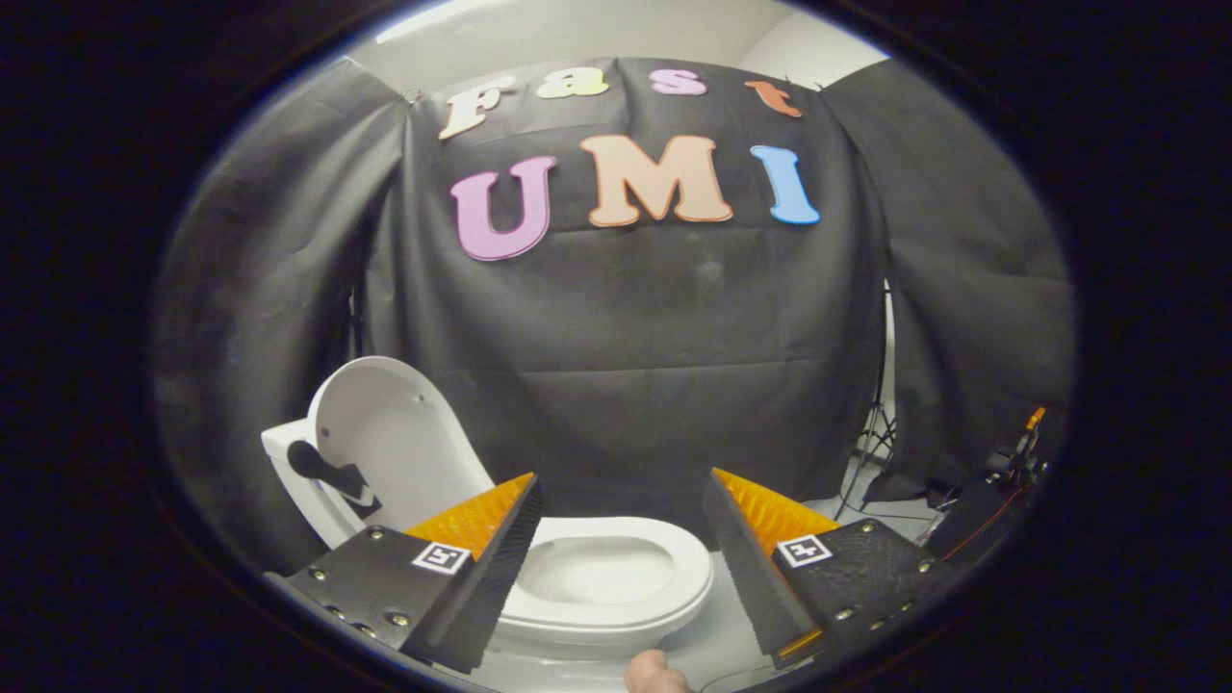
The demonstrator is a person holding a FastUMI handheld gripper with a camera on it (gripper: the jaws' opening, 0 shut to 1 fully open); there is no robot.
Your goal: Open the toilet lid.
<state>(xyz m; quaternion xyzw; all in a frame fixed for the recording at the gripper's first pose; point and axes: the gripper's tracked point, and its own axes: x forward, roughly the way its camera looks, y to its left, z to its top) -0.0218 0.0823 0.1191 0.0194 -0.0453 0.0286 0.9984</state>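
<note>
Already we are seeing the toilet lid (390, 443) standing upright against the tank (289, 462), far left of the gripper (616, 520), whose fingers are spread apart and holding nothing; the seat (616, 577) is lying exposed, so little seems left.

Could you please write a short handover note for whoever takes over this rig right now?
Gripper: open, fingers spread wide, holding nothing.
Toilet: just ahead of the fingers and below them; the bowl shows between them.
Lid: already raised, standing upright against the tank behind the bowl, beyond the left finger. The seat is down on the bowl.
Done: the lid is open, and the gripper is clear of it.
Left: nothing on the lid itself as far as this view shows; probably just check that it stands on its own.
Note: a tripod and cables stand by the wall beyond the right finger.
</note>
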